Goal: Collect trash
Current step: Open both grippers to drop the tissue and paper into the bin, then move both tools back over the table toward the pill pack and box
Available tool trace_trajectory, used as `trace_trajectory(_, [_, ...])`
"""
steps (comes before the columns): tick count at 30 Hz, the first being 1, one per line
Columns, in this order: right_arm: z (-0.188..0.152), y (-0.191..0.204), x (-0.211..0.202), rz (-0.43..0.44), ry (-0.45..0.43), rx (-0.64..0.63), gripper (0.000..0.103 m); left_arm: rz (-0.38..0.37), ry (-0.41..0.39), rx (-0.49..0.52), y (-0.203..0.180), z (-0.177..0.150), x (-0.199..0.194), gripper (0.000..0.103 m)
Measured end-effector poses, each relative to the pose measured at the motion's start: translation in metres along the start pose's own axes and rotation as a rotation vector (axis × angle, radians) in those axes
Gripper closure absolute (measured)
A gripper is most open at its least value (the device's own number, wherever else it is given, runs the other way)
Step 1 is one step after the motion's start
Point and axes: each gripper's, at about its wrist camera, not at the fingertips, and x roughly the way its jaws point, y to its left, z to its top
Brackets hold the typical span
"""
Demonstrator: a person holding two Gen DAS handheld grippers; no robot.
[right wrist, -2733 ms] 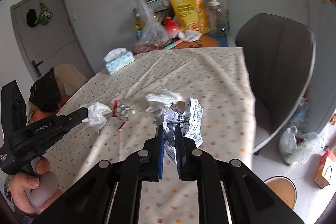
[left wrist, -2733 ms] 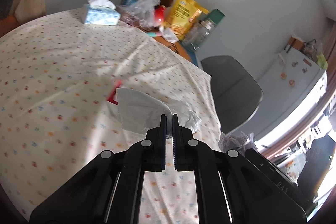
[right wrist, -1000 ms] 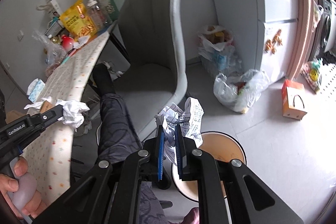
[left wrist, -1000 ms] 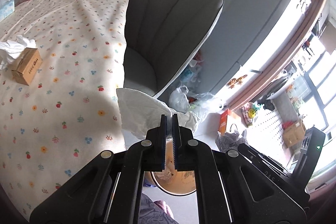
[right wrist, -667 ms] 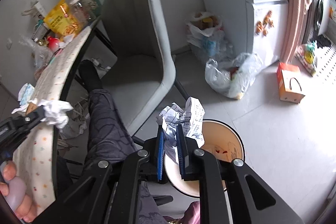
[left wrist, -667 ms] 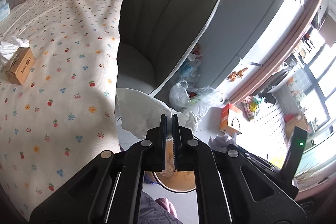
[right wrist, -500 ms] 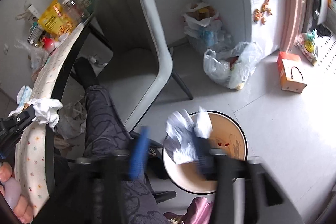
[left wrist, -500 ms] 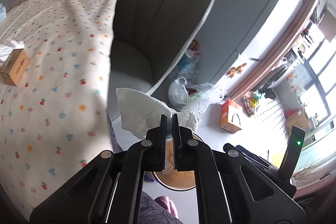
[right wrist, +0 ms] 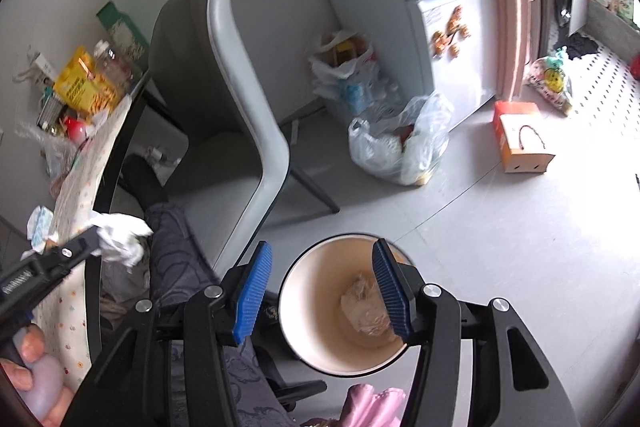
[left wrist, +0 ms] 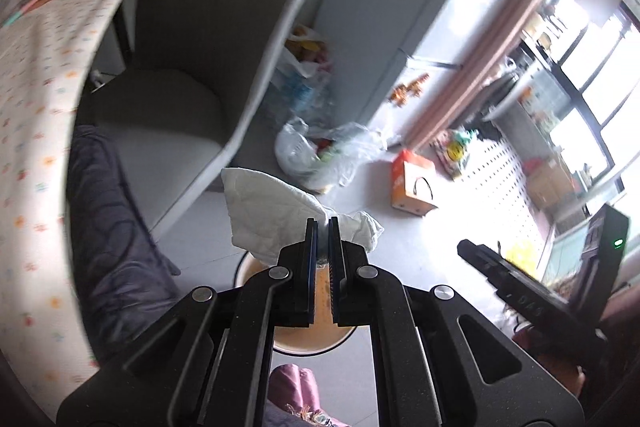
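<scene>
Two grippers are over the floor beside my chair, and I take them left to right. My left gripper (left wrist: pixel 323 227) is clamped tight on a white tissue (left wrist: pixel 276 215); the tissue sticks out ahead of the tips and fans off to their left. Beneath and just past those tips I see part of the round bin (left wrist: pixel 312 339), mostly hidden behind my own fingers. In the right wrist view that same tissue hangs at the far left, beside my leg and short of the bin, so I judge this piece is not yet over the opening.

My right gripper (right wrist: pixel 320 291) has its blue pads spread apart with nothing between them. The bin's rim (right wrist: pixel 292 331) sits straight below the gap, and a crumpled wad of paper (right wrist: pixel 366 311) lies at the bottom of it, under the right-hand pad. From that I judge the right hand's drop is finished.

So the step in hand is emptying the left gripper. What it calls for, I think, is bringing the left tips fully above the mouth of the bin, then letting the pads part so the tissue falls inside. The tissue is light and floppy, so it may cling to a pad or drift onto the floor.
</scene>
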Motion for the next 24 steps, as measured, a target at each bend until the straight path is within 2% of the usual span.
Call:
trace_trajectory(5, [0.01,-0.022,-0.025,-0.025,-0.06,0.031,0.05,-0.062,0.052,0.03,-0.021,-0.001,0.02,0.095])
trace_trajectory(7, [0.012,-0.031,-0.033,-0.032,-0.074,0.046,0.05,-0.09,0.063,0.028,-0.025,-0.001,0.024,0.072])
trace_trajectory(8, [0.012,-0.034,-0.035,-0.034,-0.078,0.05,0.049,-0.106,0.056,0.021,-0.027,-0.002,0.024,0.044])
trace_trajectory(9, [0.012,-0.037,-0.037,-0.037,-0.082,0.054,0.049,-0.109,0.029,0.022,-0.028,-0.003,0.019,0.035])
trace_trajectory(11, [0.012,-0.042,-0.041,-0.039,-0.087,0.063,0.049,-0.094,0.009,0.041,-0.03,-0.002,0.013,0.033])
trace_trajectory(13, [0.012,-0.045,-0.045,-0.039,-0.091,0.069,0.049,-0.092,0.003,0.037,-0.027,0.0,0.006,0.027])
trace_trajectory(15, [0.011,-0.045,-0.045,-0.037,-0.093,0.073,0.049,-0.069,-0.029,0.033,-0.02,0.002,-0.006,0.016])
trace_trajectory(17, [0.009,-0.041,-0.045,-0.03,-0.091,0.071,0.049,-0.051,-0.053,0.028,-0.014,0.003,-0.015,0.011])
trace_trajectory(21, [0.007,-0.03,-0.043,-0.008,-0.084,0.05,0.047,-0.024,-0.1,-0.003,0.004,0.008,-0.041,0.007])
trace_trajectory(24, [0.006,-0.018,-0.043,0.004,-0.081,0.023,0.04,-0.008,-0.148,-0.037,0.021,0.01,-0.061,0.006])
